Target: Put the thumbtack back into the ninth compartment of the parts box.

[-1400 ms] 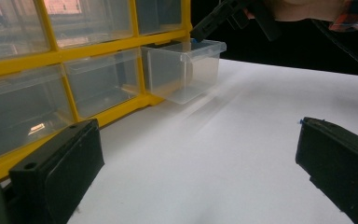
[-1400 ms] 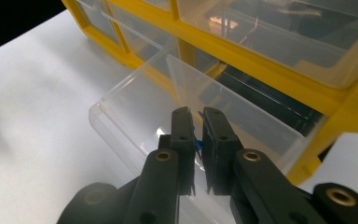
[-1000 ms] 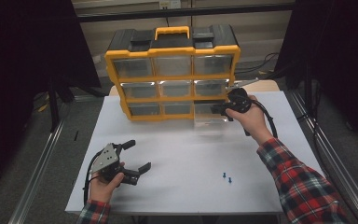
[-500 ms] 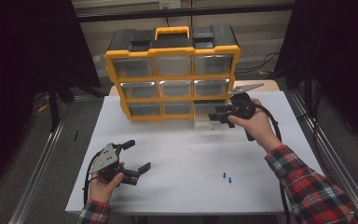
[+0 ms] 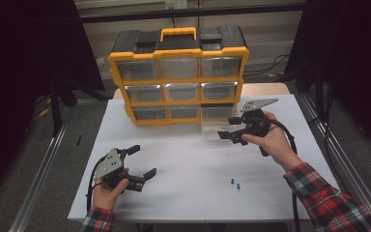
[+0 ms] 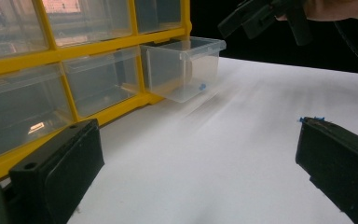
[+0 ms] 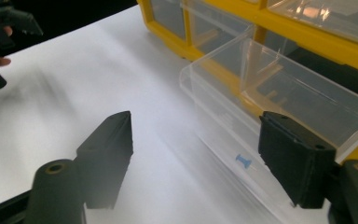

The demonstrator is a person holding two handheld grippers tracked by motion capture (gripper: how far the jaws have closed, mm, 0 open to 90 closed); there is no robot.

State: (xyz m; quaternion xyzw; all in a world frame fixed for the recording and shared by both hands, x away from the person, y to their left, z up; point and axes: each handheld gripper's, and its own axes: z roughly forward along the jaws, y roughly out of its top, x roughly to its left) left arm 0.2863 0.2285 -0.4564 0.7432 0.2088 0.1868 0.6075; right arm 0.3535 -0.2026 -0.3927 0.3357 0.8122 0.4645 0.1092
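A: Where do the right tongs (image 5: pixel 228 128) stand?

B: Just off the front lip of the clear plastic drawer (image 5: pixel 216 126), which is pulled out of the bottom right slot of the yellow-framed organiser cabinet with the black top (image 5: pixel 178 53). The jaws are spread with nothing between them. A second ago they were nearly shut at the drawer front; they have just been opening, and the hand has drawn back toward the near right, away from the cabinet.

A: And inside the drawer?

B: In the right gripper view one small blue pushpin (image 7: pixel 243 161) lies on the drawer floor, between the two jaws and just behind the clear front wall.

A: The left tongs (image 5: pixel 142 162)?

B: Spread wide and empty, held near the tabletop's front left corner, well apart from the cabinet, in the same place as before.

A: Room to move?

B: A broad bare stretch of the white tabletop (image 5: pixel 188 159) lies between the two tongs. Two more blue pushpins (image 5: pixel 235 183) lie on it, nearer the person than the right tongs and close to the front edge. The cabinet closes off the far edge.

A: Any writing?

B: None that I can read on the cabinet or drawers.
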